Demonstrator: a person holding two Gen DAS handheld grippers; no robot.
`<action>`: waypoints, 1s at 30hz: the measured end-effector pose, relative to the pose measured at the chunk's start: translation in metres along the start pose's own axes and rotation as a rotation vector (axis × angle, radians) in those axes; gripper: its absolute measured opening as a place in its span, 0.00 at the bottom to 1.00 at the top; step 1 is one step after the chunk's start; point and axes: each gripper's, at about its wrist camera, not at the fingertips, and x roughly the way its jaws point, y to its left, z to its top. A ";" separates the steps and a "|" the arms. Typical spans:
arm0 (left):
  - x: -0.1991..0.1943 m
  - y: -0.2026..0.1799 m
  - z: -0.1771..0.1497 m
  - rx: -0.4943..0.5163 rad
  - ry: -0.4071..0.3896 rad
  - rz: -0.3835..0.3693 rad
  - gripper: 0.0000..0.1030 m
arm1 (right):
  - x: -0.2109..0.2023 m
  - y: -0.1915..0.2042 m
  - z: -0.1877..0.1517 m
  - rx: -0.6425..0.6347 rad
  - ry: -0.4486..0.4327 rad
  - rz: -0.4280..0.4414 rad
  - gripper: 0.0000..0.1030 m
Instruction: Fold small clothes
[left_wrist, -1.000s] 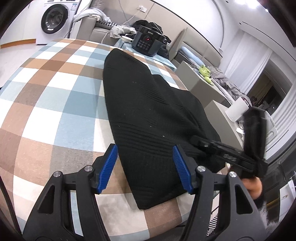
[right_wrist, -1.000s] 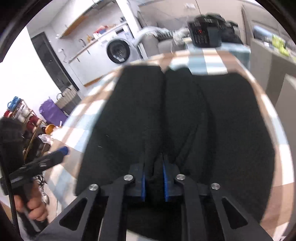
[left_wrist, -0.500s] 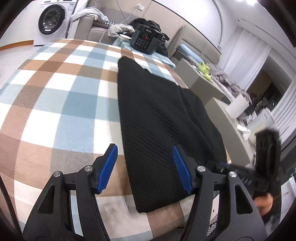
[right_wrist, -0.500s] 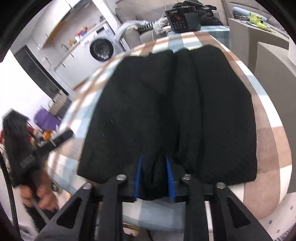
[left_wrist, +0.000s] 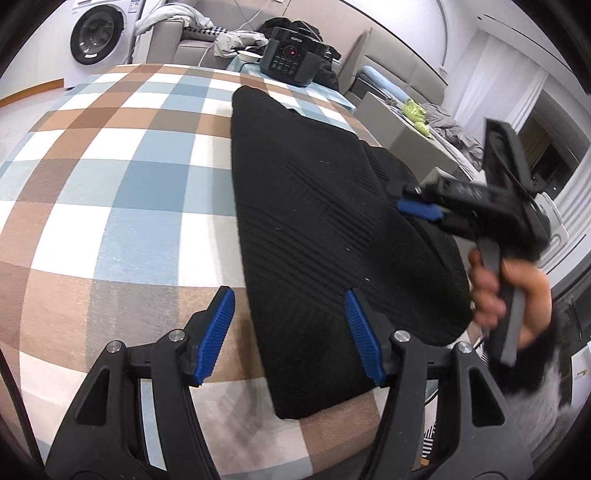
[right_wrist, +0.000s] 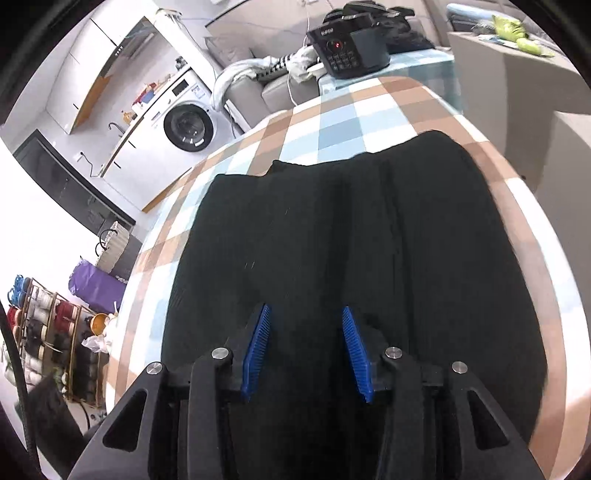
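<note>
A black knit garment lay flat on the checked tablecloth, long and folded in on itself, near the right edge of the table; the left gripper hung over its near end with its blue pads wide apart, holding nothing; the right gripper was letting go, its jaws opening, the black cloth below and between the pads but not pinched; a hand held that gripper by its handle; a black cooker sat past the far end.
</note>
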 end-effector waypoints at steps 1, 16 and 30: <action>0.000 0.002 0.001 -0.004 0.001 0.002 0.57 | 0.010 -0.002 0.008 0.001 0.018 -0.010 0.41; -0.005 0.004 0.023 -0.016 -0.033 -0.023 0.57 | -0.011 0.009 0.024 -0.144 -0.102 -0.133 0.08; 0.013 0.005 0.012 -0.025 0.005 -0.015 0.57 | -0.068 -0.010 -0.085 -0.016 0.000 0.057 0.38</action>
